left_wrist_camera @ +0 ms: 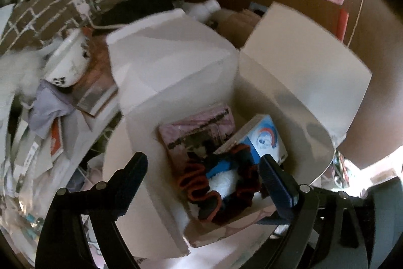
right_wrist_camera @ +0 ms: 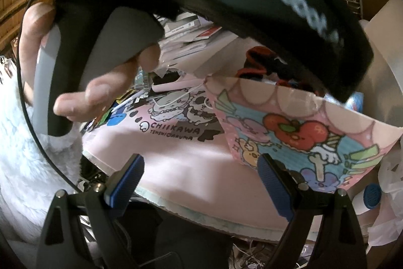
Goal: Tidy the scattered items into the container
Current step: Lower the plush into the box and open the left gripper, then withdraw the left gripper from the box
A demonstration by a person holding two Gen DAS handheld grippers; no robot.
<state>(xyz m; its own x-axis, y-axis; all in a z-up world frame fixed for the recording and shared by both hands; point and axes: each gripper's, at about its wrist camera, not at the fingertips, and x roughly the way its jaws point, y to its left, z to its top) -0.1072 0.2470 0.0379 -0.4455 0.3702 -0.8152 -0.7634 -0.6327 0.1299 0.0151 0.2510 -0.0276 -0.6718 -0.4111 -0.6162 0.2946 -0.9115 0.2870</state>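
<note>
Brick-walled clutter surrounds the open white box (left_wrist_camera: 226, 82), where the striped sock bundle (left_wrist_camera: 221, 183) already lies directly below the left tongs (left_wrist_camera: 201, 175), spread wide and empty; right tongs (right_wrist_camera: 200, 175) likewise wide beside it.

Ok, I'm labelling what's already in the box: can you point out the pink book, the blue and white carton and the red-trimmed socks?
pink book (left_wrist_camera: 199, 130): left wrist view, middle of its cover.
blue and white carton (left_wrist_camera: 264, 140): left wrist view, printed top face.
red-trimmed socks (left_wrist_camera: 221, 185): left wrist view, middle of the bundle.
</note>
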